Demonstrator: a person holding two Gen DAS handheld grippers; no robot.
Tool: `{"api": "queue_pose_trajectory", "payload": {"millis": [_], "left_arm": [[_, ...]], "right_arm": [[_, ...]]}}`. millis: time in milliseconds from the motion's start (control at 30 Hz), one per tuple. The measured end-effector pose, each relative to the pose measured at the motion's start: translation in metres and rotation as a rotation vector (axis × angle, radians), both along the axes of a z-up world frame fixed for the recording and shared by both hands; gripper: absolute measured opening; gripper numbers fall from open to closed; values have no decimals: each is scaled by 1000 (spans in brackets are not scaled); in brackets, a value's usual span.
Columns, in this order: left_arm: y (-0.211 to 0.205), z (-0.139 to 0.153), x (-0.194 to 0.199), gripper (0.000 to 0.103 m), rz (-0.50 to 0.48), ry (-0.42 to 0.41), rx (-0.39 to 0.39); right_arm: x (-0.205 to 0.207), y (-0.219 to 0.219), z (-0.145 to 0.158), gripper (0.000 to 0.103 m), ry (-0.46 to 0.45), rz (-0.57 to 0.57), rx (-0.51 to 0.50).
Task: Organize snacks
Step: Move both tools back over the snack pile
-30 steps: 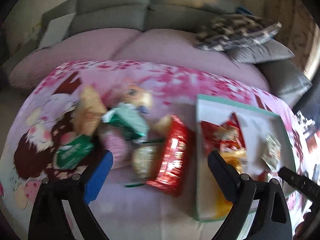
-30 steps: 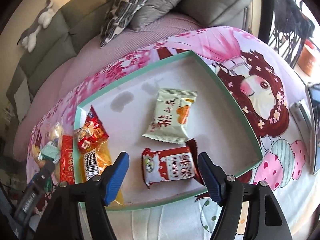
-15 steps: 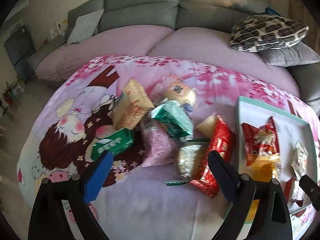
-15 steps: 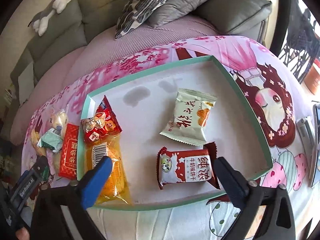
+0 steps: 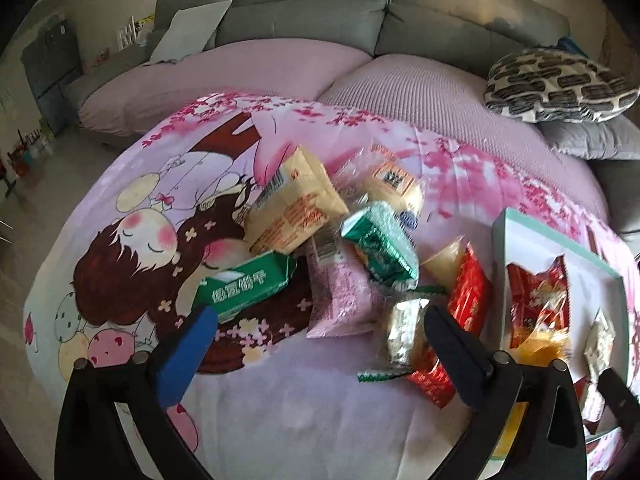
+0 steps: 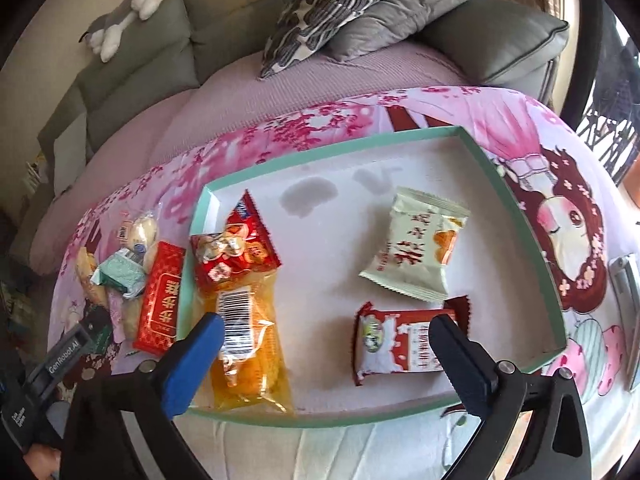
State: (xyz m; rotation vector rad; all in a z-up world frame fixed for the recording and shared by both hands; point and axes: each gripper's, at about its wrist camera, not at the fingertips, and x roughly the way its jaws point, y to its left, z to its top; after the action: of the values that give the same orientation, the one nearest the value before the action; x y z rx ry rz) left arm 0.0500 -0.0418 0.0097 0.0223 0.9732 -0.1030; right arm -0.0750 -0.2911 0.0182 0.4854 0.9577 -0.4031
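A pile of snack packets lies on the pink cartoon cloth: a green biscuit pack [image 5: 244, 282], a pink pack [image 5: 340, 292], a tan pack [image 5: 294, 208], a green foil pack [image 5: 380, 246], a silver pack [image 5: 404, 334] and a red pack [image 5: 464, 308]. My left gripper [image 5: 318, 330] is open and empty just in front of the pile. The white tray with a mint rim [image 6: 328, 152] holds a red bag [image 6: 232, 250], an orange bag [image 6: 246, 344], a cream packet [image 6: 420, 250] and a red-white milk packet [image 6: 404, 346]. My right gripper [image 6: 326, 338] is open and empty over the tray's near side.
A grey sofa [image 5: 312, 8] with pink cushions [image 5: 240, 64] runs behind the table. A patterned pillow [image 5: 556, 84] lies at the right. A plush toy [image 6: 124, 12] sits on the sofa back. A grey device [image 6: 626, 292] lies right of the tray.
My left gripper has swung left from the tray edge to face the snack pile. My right gripper has drawn back a little over the tray. Both stayed open.
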Motion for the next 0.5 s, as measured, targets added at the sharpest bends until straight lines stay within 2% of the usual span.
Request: {"api": "queue_pose_trajectory", "payload": {"millis": [367,500], "left_arm": [[16,8,15,103,4,-4,-70],[26,8,22,103,-19,-12,-95]], "right_arm": [[7,15,5,103,-27,14,-75],[11,22,8,103,-65,38,-67]]}}
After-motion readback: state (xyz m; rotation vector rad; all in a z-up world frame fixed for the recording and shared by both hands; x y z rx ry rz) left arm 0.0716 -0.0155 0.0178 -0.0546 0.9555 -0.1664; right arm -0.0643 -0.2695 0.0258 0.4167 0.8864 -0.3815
